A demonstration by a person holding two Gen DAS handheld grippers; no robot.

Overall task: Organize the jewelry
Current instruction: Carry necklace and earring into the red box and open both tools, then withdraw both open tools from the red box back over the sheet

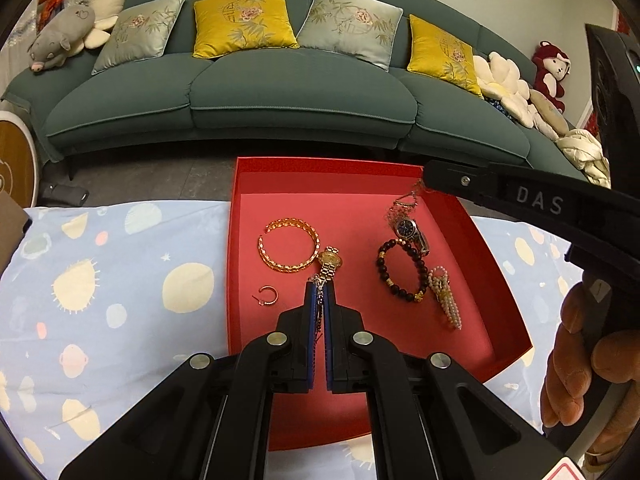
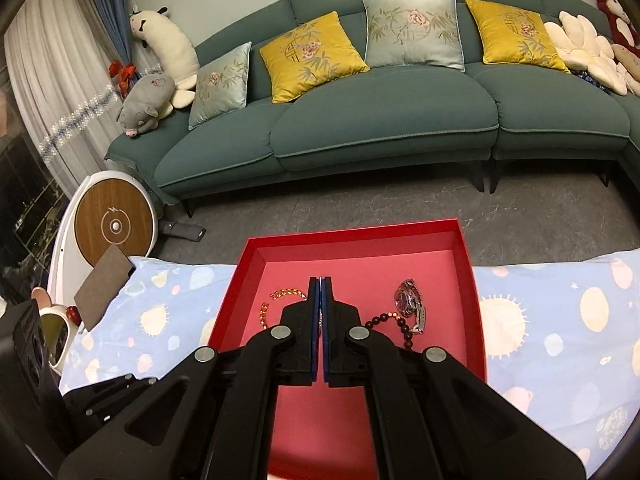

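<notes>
A thin silver chain (image 1: 319, 300) is being pinched between the closed blue-padded jaws of the left gripper (image 1: 319, 286), low over the shallow red cardboard tray (image 1: 496, 304). The right gripper (image 2: 320, 280) is being held shut, a fine silver necklace (image 1: 404, 202) dangling from its tip. Beyond, a gold watch (image 1: 330, 260), a gold filigree bangle (image 1: 288, 245), a dark bead bracelet (image 1: 402, 270) and a steel watch (image 1: 410, 230) are lying on the tray floor.

The red tray (image 1: 496, 304) holds two watches, one gold (image 1: 330, 260) and one silver (image 1: 410, 232), two bracelets, gold (image 1: 286, 245) and dark-beaded (image 1: 400, 270), and one small hoop earring (image 1: 268, 294). On the sofa (image 1: 240, 96), four cushions lie: two yellow (image 1: 242, 24), two grey (image 1: 140, 32).
</notes>
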